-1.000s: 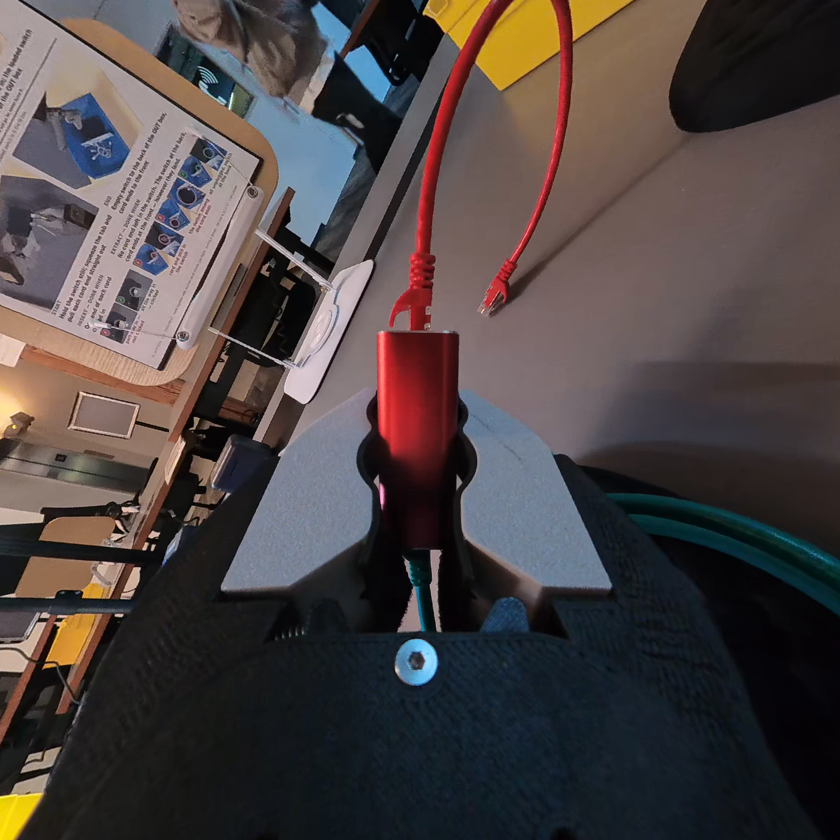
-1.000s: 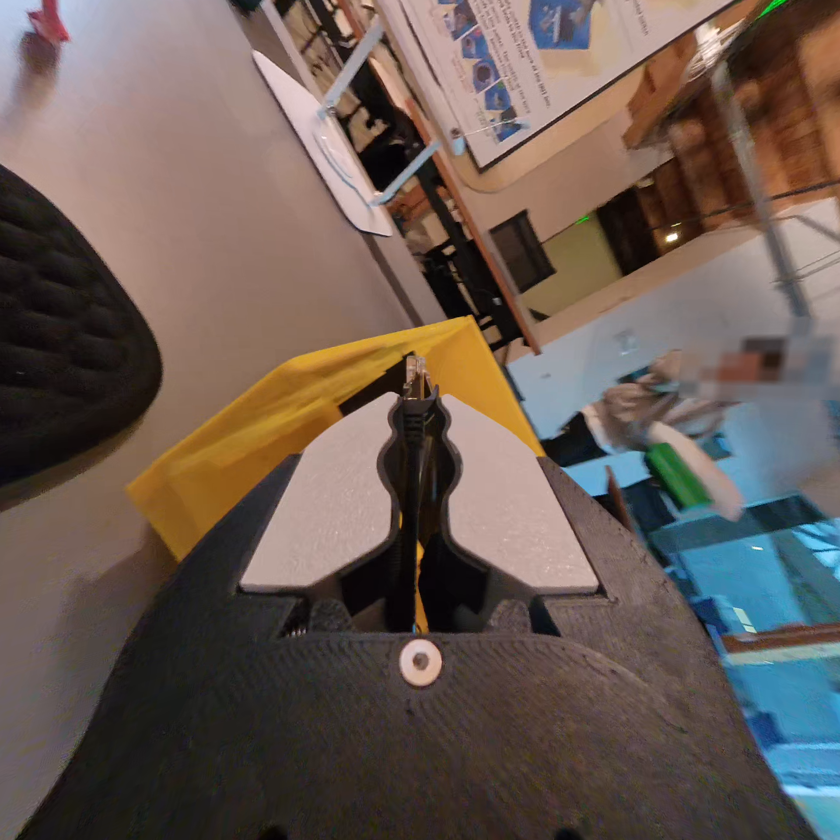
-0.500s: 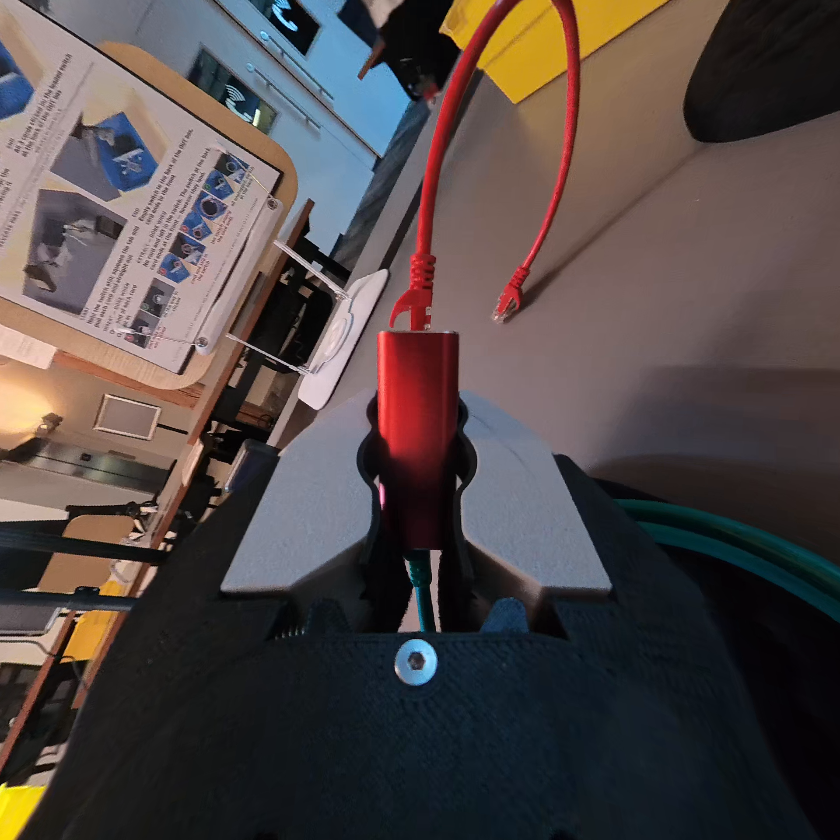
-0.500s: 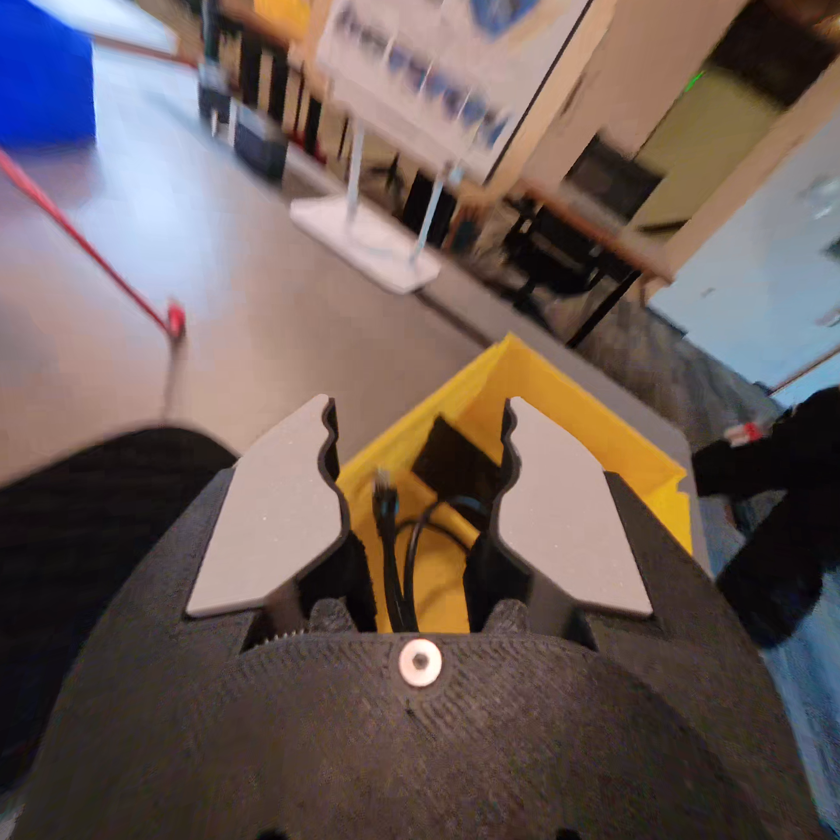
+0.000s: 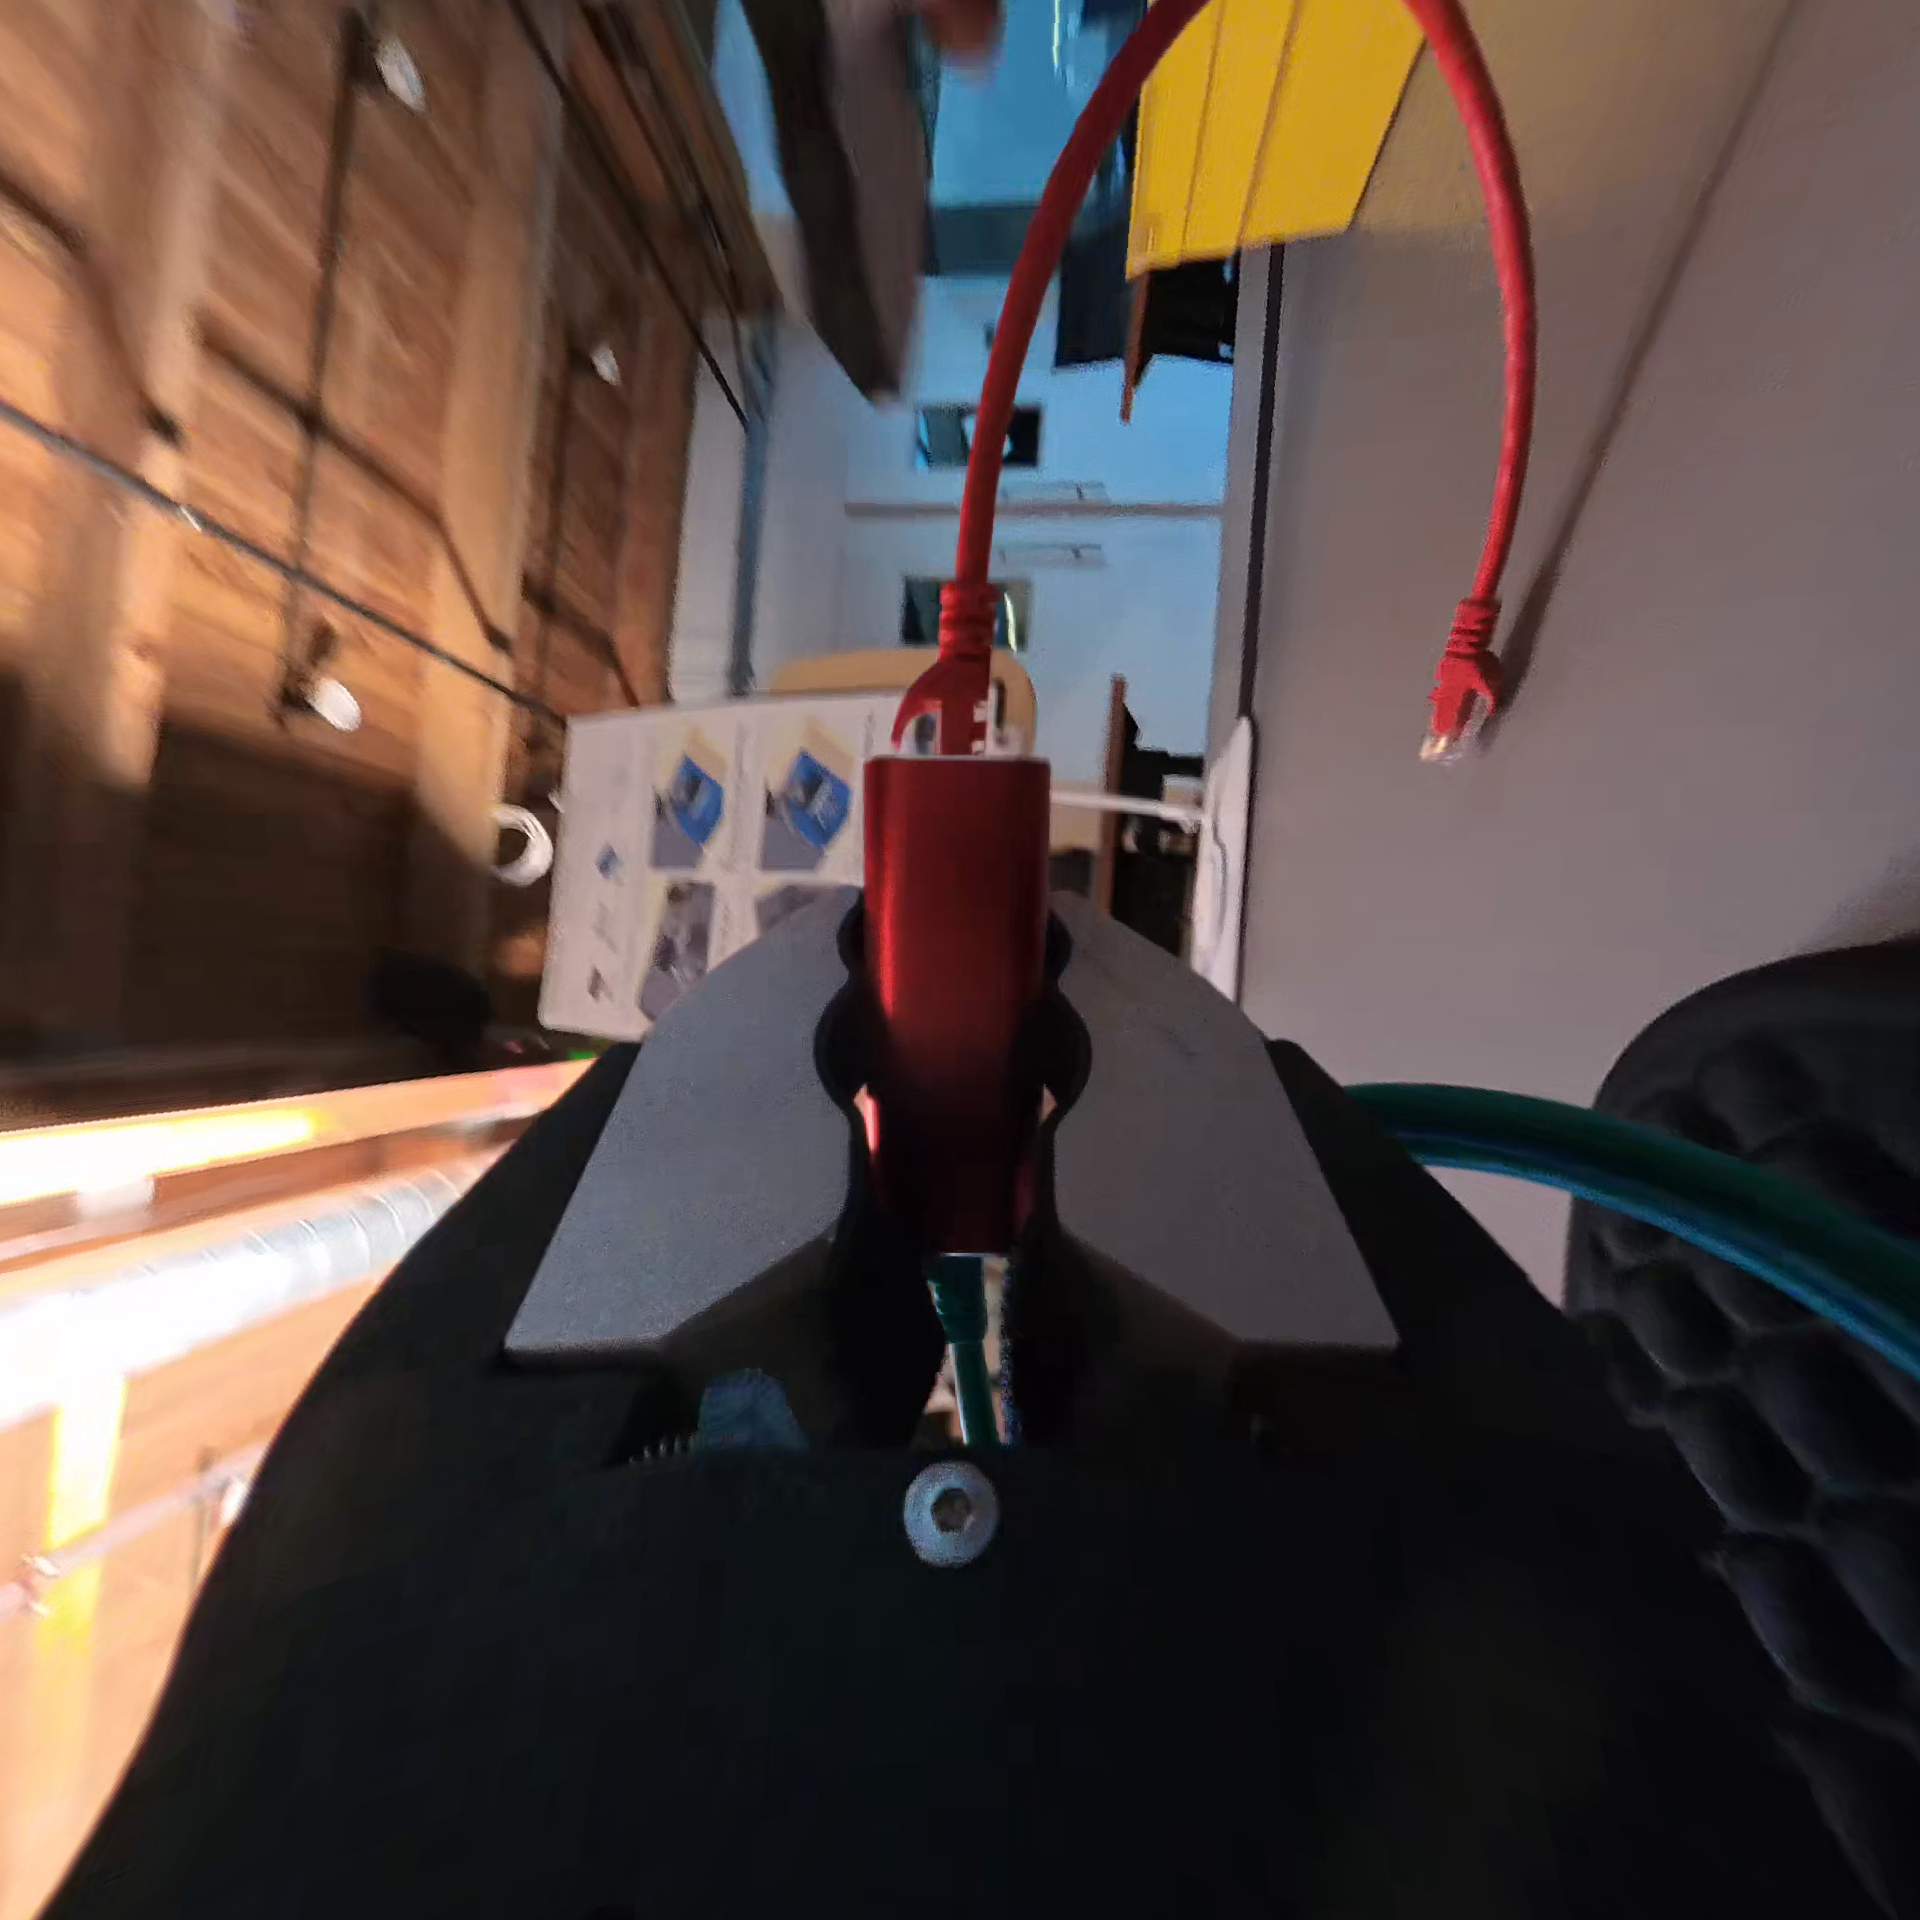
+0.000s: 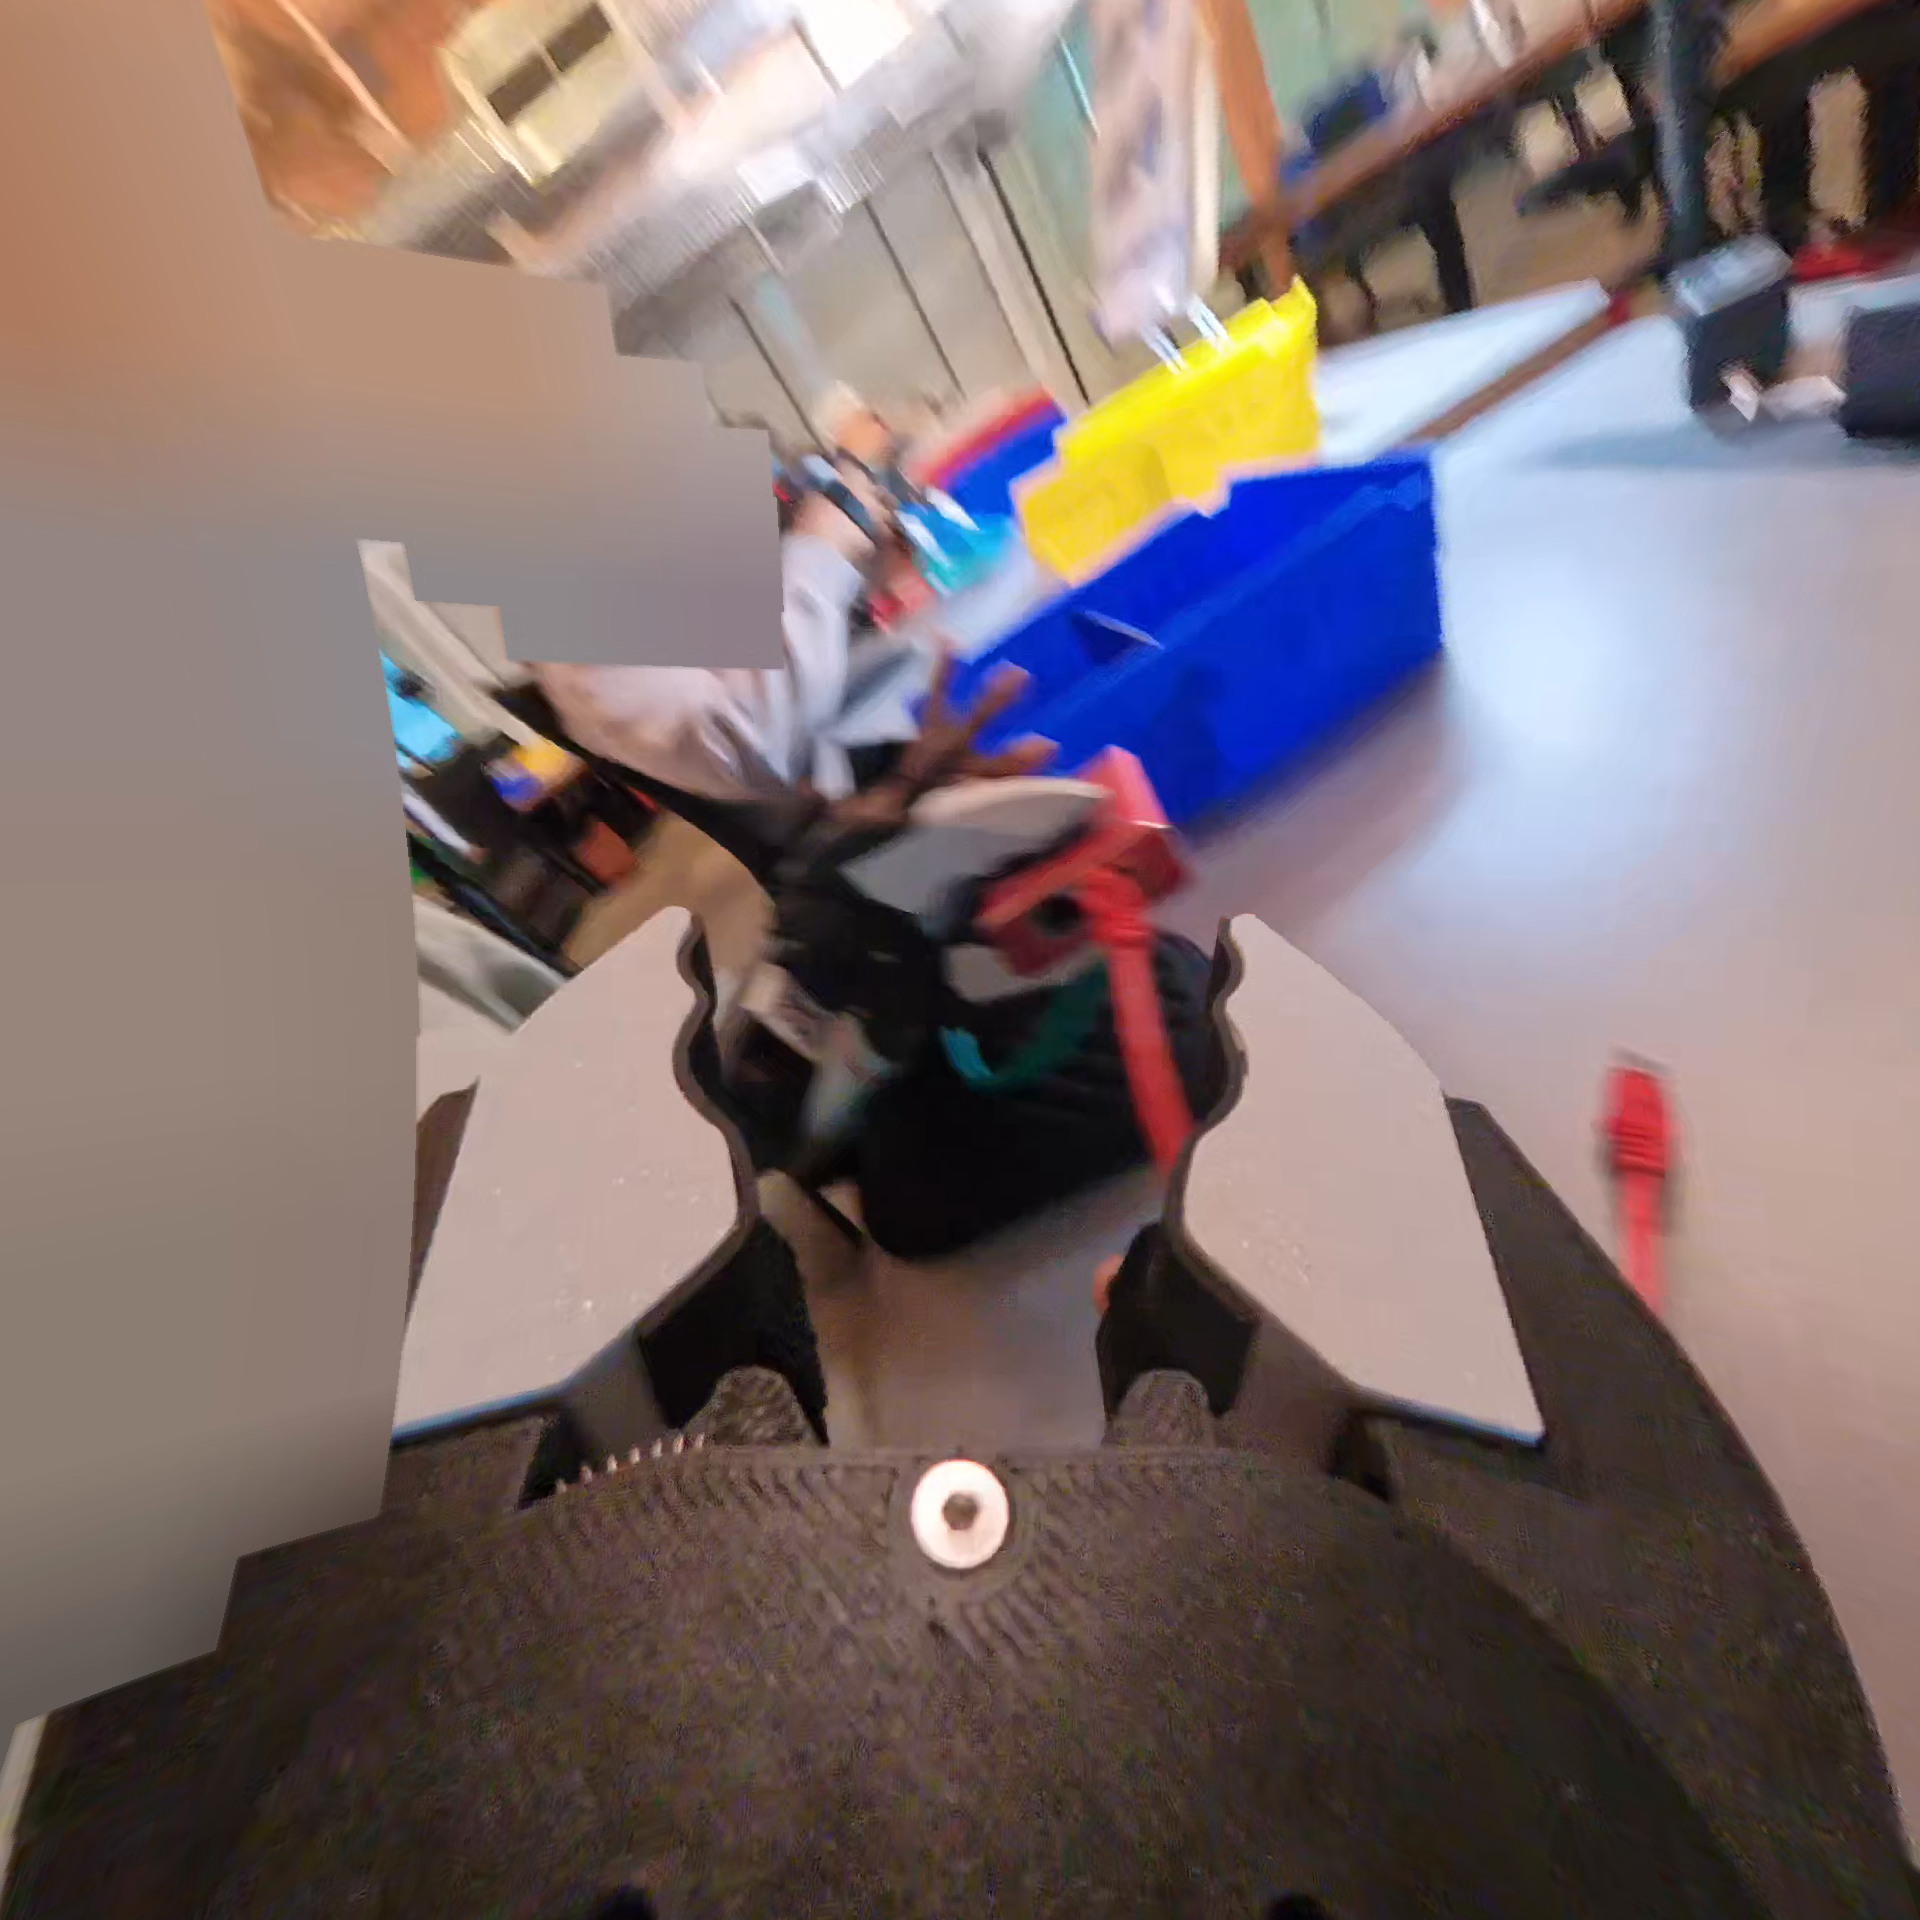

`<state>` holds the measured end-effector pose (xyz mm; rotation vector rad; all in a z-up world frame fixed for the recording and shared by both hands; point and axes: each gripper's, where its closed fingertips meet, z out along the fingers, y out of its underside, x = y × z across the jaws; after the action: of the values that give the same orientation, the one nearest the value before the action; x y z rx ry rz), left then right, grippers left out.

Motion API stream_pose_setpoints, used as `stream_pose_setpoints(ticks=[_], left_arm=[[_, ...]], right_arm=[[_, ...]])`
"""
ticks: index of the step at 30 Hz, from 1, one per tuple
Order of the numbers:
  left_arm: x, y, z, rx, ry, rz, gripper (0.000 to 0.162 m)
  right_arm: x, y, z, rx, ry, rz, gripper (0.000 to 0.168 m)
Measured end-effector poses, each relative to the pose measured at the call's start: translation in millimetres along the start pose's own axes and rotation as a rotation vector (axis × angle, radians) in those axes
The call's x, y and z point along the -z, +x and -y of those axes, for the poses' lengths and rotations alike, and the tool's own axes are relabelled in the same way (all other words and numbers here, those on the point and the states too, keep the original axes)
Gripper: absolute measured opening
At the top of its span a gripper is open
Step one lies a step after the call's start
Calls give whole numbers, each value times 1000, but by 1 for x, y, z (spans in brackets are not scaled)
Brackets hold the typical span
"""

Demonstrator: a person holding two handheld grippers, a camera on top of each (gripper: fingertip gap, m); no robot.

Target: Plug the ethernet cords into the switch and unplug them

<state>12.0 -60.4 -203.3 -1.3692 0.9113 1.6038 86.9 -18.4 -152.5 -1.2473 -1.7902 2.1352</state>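
the left gripper (image 5: 956, 997) still clamped its fingers (image 5: 717, 1143) on the red switch (image 5: 956, 977), a red cord (image 5: 987, 416) plugged into its far end and a green cord (image 5: 1621, 1164) at the near end. the red cord's loose plug (image 5: 1460, 696) lay on the desk (image 5: 1662, 520). the right gripper (image 6: 961, 1049), shut on a black cord a second before, now stood wide and empty, swung toward the switch (image 6: 1081, 883), blurred, seemingly close ahead. a blue bin (image 6: 1247, 665) sat behind.

Red cord (image 5: 1496, 312) loop cut off above, blue bin (image 6: 1247, 644) motion-blurred
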Motion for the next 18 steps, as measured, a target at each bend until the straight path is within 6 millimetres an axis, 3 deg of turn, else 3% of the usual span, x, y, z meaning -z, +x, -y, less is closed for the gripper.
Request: stream_pose_setpoints(ticks=[2, 3, 6, 9, 12, 15, 16, 18], left_arm=[[1, -2, 14, -43, 74, 18, 28], [1, -2, 21, -65, 104, 22, 28], [0, 2, 32, -129, 150, 18, 28], [2, 4, 34, -127, 168, 8, 28], [2, 4, 34, -138, 170, 8, 32], [-1, -6, 21, 20, 116, -3, 53], [0, -11, 15, 119, 91, -9, 64], [6, -28, 7, 365, 76, -1, 71]], right_arm=[[-16, 31, -14, -22, -126, -58, 89], [-26, 37, -20, -82, -167, -24, 85], [-52, 22, -38, -297, -263, 220, 68], [-58, 32, -51, -356, -286, 250, 35], [-55, 34, -51, -404, -214, 290, 32], [-47, 40, -38, -356, -85, 280, 27], [-42, 42, -33, -319, -51, 264, 27], [-33, 46, -19, -252, 43, 222, 27]])
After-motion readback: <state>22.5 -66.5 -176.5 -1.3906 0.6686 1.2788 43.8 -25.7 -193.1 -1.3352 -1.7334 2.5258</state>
